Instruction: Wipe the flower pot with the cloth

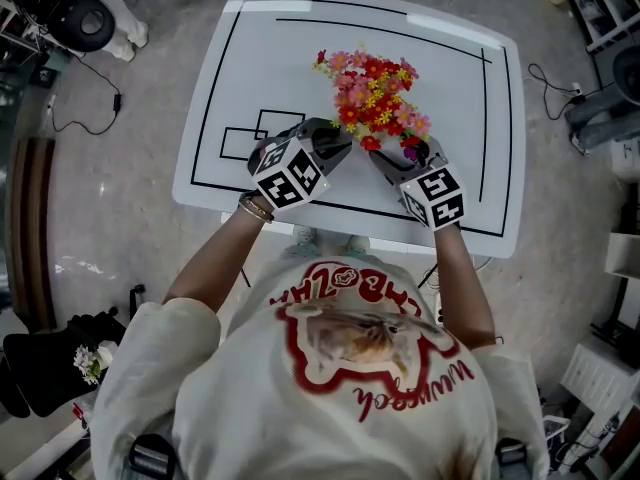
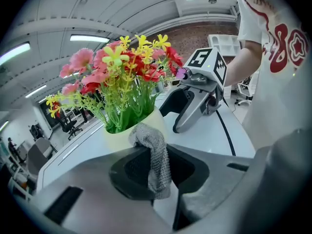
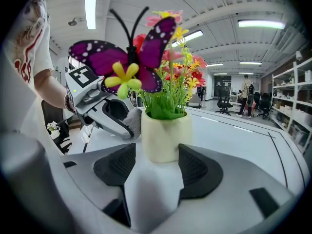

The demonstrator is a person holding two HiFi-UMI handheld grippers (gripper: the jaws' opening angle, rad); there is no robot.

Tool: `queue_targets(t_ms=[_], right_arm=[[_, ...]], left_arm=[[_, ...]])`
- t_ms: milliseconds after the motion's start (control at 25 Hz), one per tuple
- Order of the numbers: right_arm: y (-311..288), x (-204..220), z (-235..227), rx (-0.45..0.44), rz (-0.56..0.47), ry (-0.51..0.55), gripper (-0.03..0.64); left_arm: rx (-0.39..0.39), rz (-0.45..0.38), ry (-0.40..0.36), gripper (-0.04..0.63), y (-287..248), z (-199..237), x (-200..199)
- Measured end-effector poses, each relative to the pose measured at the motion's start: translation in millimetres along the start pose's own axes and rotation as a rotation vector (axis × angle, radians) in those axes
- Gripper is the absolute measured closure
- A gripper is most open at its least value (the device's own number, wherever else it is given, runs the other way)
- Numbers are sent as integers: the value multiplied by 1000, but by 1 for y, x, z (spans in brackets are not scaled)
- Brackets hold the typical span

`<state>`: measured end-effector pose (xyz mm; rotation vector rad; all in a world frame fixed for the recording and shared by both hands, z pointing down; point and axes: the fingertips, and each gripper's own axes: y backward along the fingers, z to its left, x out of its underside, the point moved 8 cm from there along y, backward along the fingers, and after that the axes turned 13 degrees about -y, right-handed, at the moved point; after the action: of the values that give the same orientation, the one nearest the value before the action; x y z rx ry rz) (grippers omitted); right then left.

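Cream cylindrical flower pot point(image 3: 165, 138) stands upright; left tongs point(image 2: 158, 174) clamp grey knit cloth point(image 2: 152, 147) against it; right tongs point(image 3: 156, 172) apart.

The flower pot point(image 3: 165, 135) stands on the table point(image 1: 300, 68) — the left gripper point(image 2: 158, 172), cloth point(image 2: 155, 160) in its jaws, just left of it, the right gripper point(image 3: 156, 169) just right.

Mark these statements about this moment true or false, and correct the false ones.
1. The left gripper is shut on a grey cloth. True.
2. The flower pot lies on its side. False: it stands upright on the table.
3. A purple butterfly sits among the flowers. True.
4. The right gripper holds the cloth. False: its jaws are apart, facing the pot.
5. The pot is dark blue. False: it is pale cream.
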<state>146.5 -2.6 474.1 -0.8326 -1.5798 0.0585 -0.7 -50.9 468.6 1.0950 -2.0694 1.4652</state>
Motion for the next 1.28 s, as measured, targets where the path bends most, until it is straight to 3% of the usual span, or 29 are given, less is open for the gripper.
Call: queue_targets(t_ms=[880,1280], right_arm=[[3,2,2,17,-24,-15,353],[29,3,-11,89,-83,-48,357]], left_arm=[[71,-68,-26,531,-15,-15,-24],[92,-100,9,531,-29,-11,-35]])
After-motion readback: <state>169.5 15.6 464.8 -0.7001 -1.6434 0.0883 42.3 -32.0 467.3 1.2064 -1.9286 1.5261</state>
